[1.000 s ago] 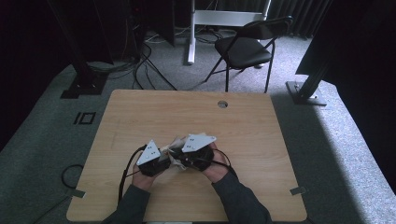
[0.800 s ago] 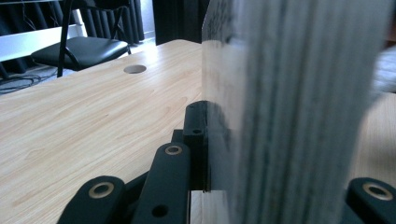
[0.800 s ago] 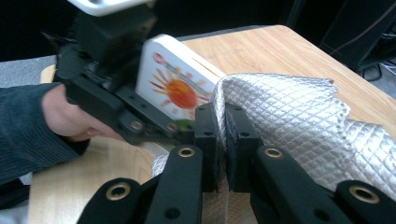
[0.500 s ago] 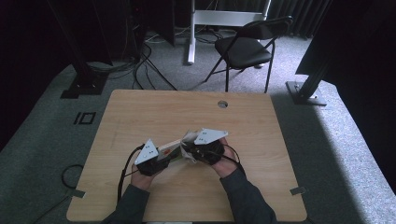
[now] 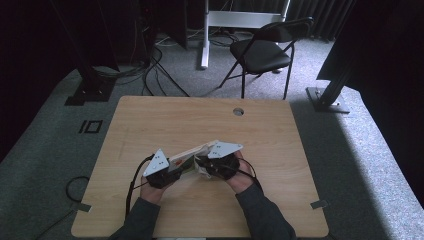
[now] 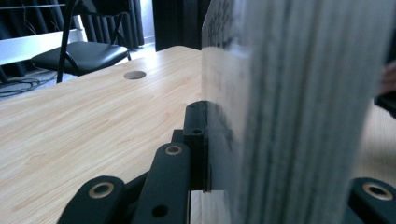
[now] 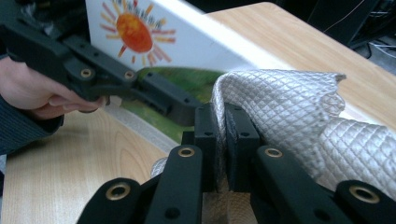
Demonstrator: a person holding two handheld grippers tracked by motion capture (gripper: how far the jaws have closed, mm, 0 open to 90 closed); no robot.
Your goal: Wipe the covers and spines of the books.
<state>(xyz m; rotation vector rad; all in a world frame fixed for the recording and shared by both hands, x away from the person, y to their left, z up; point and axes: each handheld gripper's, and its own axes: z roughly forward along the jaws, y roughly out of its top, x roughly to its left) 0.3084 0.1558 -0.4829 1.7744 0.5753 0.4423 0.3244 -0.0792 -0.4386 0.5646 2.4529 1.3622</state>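
A thick white book (image 5: 192, 151) with a sun picture on its cover (image 7: 154, 32) is held on edge above the wooden table (image 5: 150, 120), near its front middle. My left gripper (image 5: 174, 169) is shut on the book's lower edge; in the left gripper view the pages (image 6: 299, 102) stand right against the left finger (image 6: 195, 135) and hide the other one. My right gripper (image 7: 220, 122) is shut on a fold of silver quilted fabric (image 7: 285, 107), which bunches against the book beside the left gripper (image 7: 116, 79). In the high view the right gripper (image 5: 206, 166) is just right of the book.
A round cable hole (image 5: 238, 111) lies at the table's far edge. Behind the table stand a black folding chair (image 5: 265, 50) and a white stand (image 5: 205, 35). Cables (image 5: 150, 65) run over the grey carpet, and black frame feet (image 5: 327, 97) stand at both sides.
The right gripper has moved to the right and away from the left one. The book now shows stretched between them, tilted up at its right end.
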